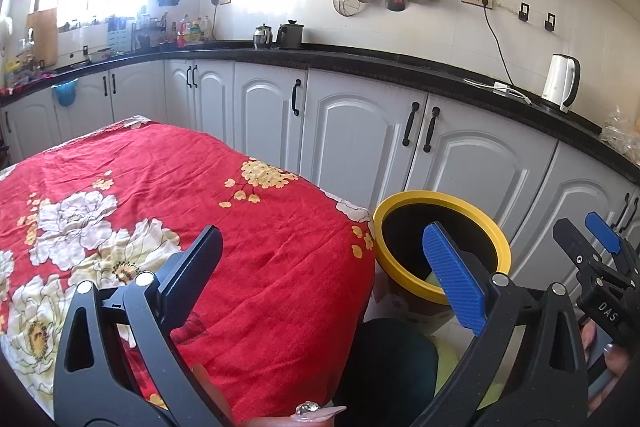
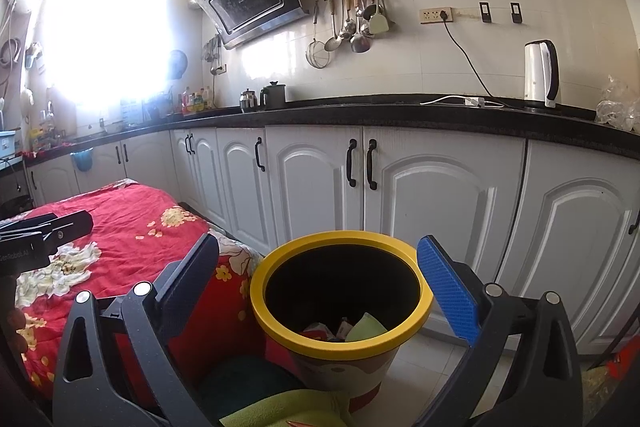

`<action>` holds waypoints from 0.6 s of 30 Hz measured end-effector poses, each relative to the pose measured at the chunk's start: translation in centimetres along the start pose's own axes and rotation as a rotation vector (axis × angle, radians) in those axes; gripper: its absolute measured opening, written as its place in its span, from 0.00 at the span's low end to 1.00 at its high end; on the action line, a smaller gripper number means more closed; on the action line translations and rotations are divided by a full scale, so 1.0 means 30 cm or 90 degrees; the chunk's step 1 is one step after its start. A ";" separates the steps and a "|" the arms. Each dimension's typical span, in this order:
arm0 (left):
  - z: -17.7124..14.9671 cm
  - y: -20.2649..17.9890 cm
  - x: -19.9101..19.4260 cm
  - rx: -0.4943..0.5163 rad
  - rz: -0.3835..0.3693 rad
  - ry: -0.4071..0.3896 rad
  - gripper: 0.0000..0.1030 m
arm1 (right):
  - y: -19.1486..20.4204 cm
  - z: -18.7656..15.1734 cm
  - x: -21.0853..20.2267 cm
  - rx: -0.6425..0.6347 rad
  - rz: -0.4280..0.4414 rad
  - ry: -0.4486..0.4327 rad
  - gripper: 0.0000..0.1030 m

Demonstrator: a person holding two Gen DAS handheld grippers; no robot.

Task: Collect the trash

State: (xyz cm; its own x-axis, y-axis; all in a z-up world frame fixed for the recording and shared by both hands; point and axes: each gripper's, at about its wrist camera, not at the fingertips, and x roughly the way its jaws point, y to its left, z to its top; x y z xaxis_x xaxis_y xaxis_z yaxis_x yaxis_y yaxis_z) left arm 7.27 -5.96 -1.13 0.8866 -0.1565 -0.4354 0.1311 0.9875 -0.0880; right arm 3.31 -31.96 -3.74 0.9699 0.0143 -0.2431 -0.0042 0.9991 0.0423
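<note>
A yellow-rimmed bin (image 2: 424,301) with a dark inside stands on the floor beside the table. Scraps of trash (image 2: 352,329), including a pale green piece, lie at its bottom. My right gripper (image 2: 320,279) hangs open just above the bin's mouth, nothing between its fingers. In the left wrist view the bin (image 1: 400,263) sits past the table's right corner. My left gripper (image 1: 324,267) is open and empty over the red floral tablecloth (image 1: 168,187); its blue finger (image 1: 452,275) overlaps the bin. The right gripper (image 1: 592,239) shows at the far right edge.
White lower cabinets (image 2: 440,203) run close behind the bin under a black countertop (image 2: 400,111). A white kettle (image 2: 540,75) and its cable stand on the counter. A dark stool or cushion (image 2: 240,375) and a green cloth (image 2: 280,411) lie below my right gripper.
</note>
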 end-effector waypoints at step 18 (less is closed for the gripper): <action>0.003 -0.002 0.000 0.007 -0.001 -0.001 0.89 | 0.000 -0.002 0.000 0.002 0.000 0.002 0.94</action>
State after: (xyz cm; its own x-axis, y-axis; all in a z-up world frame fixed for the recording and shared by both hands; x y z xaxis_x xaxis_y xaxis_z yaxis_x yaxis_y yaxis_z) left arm 7.31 -6.02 -1.06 0.8874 -0.1574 -0.4332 0.1368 0.9875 -0.0785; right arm 3.29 -31.97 -3.80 0.9690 0.0141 -0.2468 -0.0031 0.9990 0.0449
